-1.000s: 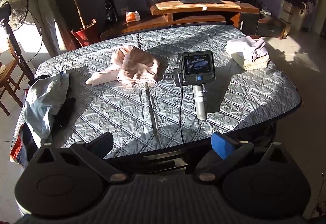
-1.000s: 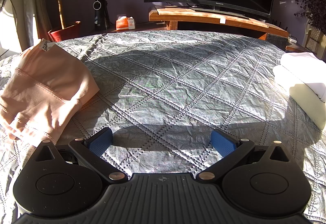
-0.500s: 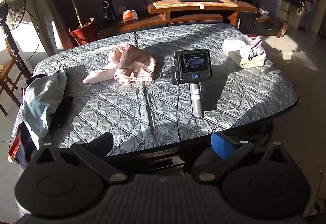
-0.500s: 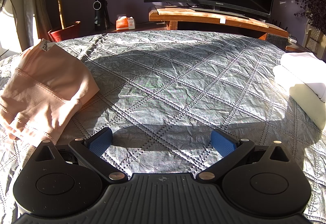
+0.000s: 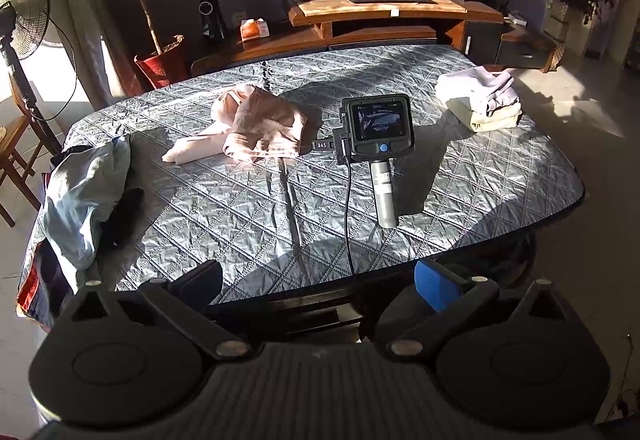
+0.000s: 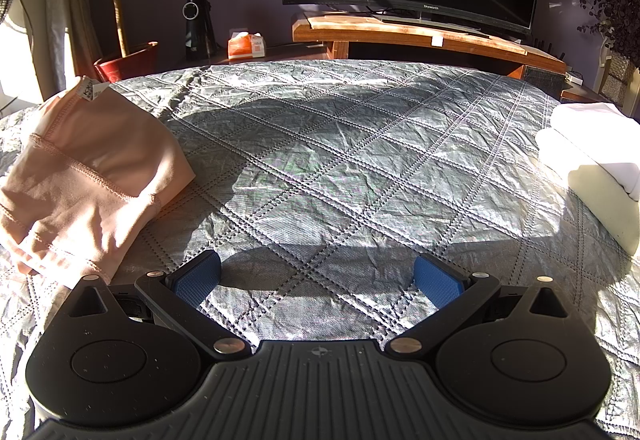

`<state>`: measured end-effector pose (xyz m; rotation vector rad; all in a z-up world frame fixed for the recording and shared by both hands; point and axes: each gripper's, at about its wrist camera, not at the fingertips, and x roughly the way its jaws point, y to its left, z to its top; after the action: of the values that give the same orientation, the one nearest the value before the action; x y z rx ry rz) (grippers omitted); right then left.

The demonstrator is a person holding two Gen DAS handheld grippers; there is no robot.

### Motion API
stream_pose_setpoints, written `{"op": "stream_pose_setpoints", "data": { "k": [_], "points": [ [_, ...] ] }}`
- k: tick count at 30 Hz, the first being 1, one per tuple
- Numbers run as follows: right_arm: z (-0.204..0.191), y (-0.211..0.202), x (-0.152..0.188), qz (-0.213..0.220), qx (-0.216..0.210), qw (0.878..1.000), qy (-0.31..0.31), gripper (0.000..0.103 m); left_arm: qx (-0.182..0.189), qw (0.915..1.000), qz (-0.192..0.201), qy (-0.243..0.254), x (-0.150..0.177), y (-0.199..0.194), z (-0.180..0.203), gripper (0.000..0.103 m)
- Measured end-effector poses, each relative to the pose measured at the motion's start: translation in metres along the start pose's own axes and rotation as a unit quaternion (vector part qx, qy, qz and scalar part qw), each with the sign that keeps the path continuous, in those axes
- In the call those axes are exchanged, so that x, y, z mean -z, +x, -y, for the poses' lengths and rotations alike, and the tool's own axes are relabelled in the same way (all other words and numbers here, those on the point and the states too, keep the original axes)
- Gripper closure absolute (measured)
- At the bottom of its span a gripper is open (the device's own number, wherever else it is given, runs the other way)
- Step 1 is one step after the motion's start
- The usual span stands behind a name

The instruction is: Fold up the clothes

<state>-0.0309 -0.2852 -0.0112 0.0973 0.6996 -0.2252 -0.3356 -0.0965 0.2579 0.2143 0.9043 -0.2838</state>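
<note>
A crumpled pink garment (image 5: 260, 128) lies on the grey quilted table cover (image 5: 240, 208), left of centre. In the right wrist view the pink garment (image 6: 88, 180) sits just left of my right gripper (image 6: 318, 278), which rests low on the cover, open and holding nothing. That gripper's handle and screen unit (image 5: 378, 132) lies mid-table in the left wrist view. My left gripper (image 5: 320, 280) hovers open off the table's near edge, also holding nothing. A folded stack of pale clothes (image 5: 480, 102) sits at the far right, and a blue-grey garment (image 5: 84, 192) drapes over the left edge.
A black cable (image 5: 350, 208) runs from the screen unit over the near table edge. Behind the table stand a wooden TV stand (image 5: 400, 12), a potted plant (image 5: 160, 60) and a fan (image 5: 20, 12). A wooden chair (image 5: 12, 160) is at the left.
My left gripper has drawn back a little from the table, so the table looks slightly farther away. The right gripper and the clothes have not moved.
</note>
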Motion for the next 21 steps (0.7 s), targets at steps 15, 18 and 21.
{"op": "stream_pose_setpoints", "data": {
  "k": [15, 18, 21],
  "points": [
    [0.0, 0.0, 0.0, 0.0, 0.0, 1.0, 0.0, 0.0, 0.011, 0.9998, -0.016, -0.006, 0.001, 0.007, -0.001, 0.001],
    [0.0, 0.0, 0.0, 0.0, 0.0, 1.0, 0.0, 0.0, 0.015, 0.9995, -0.024, -0.008, 0.002, 0.01, -0.002, 0.001],
    [0.0, 0.0, 0.0, 0.0, 0.0, 1.0, 0.0, 0.0, 0.02, 0.9992, -0.033, -0.01, 0.003, 0.012, -0.003, 0.001]
  ]
}}
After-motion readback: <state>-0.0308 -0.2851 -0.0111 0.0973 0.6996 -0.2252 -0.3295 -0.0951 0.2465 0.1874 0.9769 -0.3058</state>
